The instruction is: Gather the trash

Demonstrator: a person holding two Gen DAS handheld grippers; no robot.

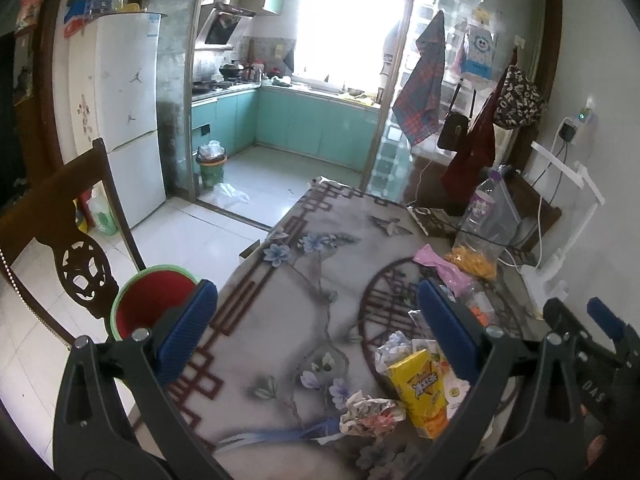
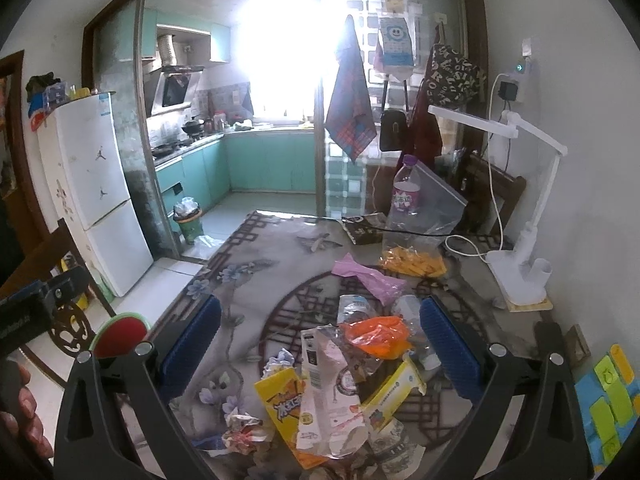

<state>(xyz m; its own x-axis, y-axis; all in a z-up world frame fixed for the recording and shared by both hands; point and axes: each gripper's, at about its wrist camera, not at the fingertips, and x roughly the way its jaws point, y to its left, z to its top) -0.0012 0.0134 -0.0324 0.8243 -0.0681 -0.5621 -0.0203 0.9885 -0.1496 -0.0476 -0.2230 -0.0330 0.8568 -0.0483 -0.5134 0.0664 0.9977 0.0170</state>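
A pile of trash lies on the patterned table: a yellow juice carton, an orange plastic bag, a white and pink wrapper, a crumpled wrapper and a pink bag. My right gripper hangs open just above the pile. My left gripper is also open and holds nothing; it hovers over the table left of the pile. A small red bin with a green rim stands off the table's left edge.
A zip bag of orange snacks and a plastic bottle stand at the back. On the right are a white desk lamp and its cable. A dark wooden chair stands left, by the fridge.
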